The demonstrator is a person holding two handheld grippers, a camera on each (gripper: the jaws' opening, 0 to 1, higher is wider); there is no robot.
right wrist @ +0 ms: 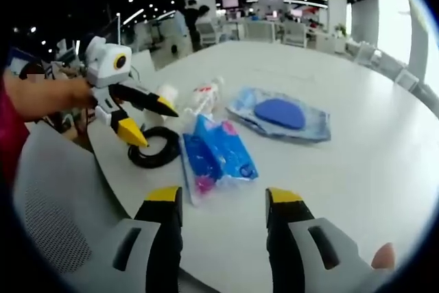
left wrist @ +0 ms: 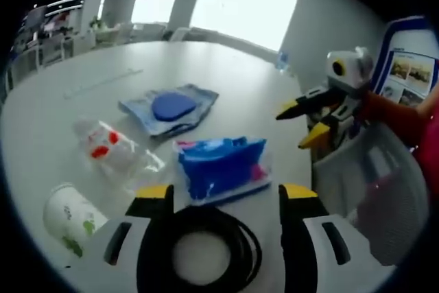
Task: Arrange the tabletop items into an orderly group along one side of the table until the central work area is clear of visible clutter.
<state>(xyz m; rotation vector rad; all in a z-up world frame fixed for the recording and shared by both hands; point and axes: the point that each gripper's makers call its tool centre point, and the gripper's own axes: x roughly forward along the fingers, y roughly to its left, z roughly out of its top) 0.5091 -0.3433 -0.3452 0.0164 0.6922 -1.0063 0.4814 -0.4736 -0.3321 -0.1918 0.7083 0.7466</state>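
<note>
My left gripper (left wrist: 226, 193) is open low over the white table (left wrist: 260, 94), with a black cable coil (left wrist: 206, 252) lying between its jaws. Just ahead lies a blue wipes packet (left wrist: 221, 166), and beyond it a flat blue pouch (left wrist: 171, 109) with a dark oval inside. A clear packet with red print (left wrist: 110, 149) and a paper cup (left wrist: 68, 217) on its side are to the left. My right gripper (right wrist: 225, 197) is open and empty at the table edge. It faces the wipes packet (right wrist: 219, 156), coil (right wrist: 154, 149), pouch (right wrist: 281, 114), clear packet (right wrist: 206, 97) and cup (right wrist: 167, 94).
A grey mesh chair (left wrist: 370, 183) stands against the table edge, seen as the chair (right wrist: 55, 224) beside my right jaws. The right gripper (left wrist: 309, 125) and the left gripper (right wrist: 130, 118) each show open in the other's view. Desks and chairs (right wrist: 274, 29) stand beyond the table.
</note>
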